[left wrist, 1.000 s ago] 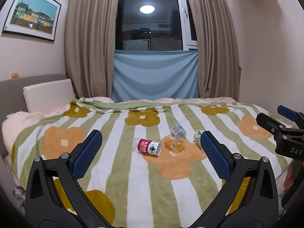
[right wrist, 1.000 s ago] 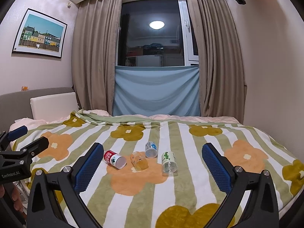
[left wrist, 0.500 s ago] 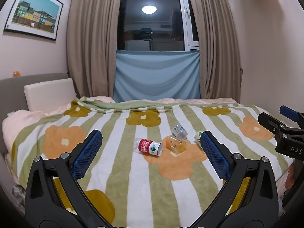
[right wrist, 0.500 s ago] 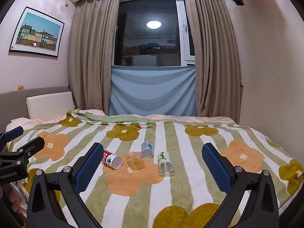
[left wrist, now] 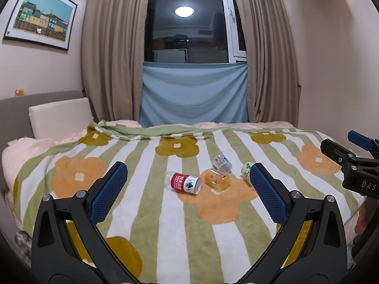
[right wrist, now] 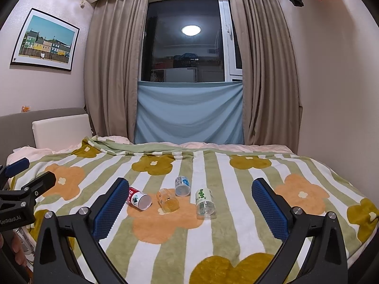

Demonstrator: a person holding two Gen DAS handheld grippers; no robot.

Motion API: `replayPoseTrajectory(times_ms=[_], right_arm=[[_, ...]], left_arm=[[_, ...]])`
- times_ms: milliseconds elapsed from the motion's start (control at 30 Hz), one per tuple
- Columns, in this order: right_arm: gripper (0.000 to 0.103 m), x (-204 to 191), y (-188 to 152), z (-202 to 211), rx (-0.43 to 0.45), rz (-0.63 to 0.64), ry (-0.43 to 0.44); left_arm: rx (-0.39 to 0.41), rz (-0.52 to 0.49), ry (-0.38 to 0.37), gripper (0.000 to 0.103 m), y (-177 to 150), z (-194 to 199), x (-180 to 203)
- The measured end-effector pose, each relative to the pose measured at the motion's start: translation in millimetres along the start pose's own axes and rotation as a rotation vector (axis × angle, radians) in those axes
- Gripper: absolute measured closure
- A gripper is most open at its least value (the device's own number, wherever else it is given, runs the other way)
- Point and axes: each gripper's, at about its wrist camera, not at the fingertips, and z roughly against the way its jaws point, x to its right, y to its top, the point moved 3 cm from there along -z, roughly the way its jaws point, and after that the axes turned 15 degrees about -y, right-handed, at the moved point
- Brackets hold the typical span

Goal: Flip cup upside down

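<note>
Several small plastic cups lie on their sides on the flowered blanket [left wrist: 146, 213]: a red-labelled cup [left wrist: 184, 182] [right wrist: 138, 197], an orange cup [left wrist: 216, 179] [right wrist: 167, 200], a blue-labelled cup [left wrist: 222, 162] [right wrist: 182, 185] and a green-labelled cup [left wrist: 246, 171] [right wrist: 205, 203]. My left gripper [left wrist: 187, 194] is open and empty, above the bed short of the cups. My right gripper [right wrist: 189, 207] is open and empty, also short of them. Each gripper shows at the edge of the other's view.
The bed fills the lower view, with a white pillow [left wrist: 59, 118] and grey headboard at the left. Curtains and a dark window [right wrist: 187, 47] stand behind it. A wall [right wrist: 331, 94] runs along the right side of the bed.
Both grippers have shifted slightly, the right one drifting right and tilting down. The cups have not moved, and both grippers stay open.
</note>
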Motion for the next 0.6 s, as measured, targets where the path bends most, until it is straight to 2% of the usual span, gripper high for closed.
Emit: replayPoseTrajectory(times_ms=[600], right_arm=[[0.0, 5.0, -0.4, -1.1, 0.005, 0.001, -0.001]], left_arm=[[0.002, 0.003, -0.007, 0.0, -1.5, 1.6, 0.7]])
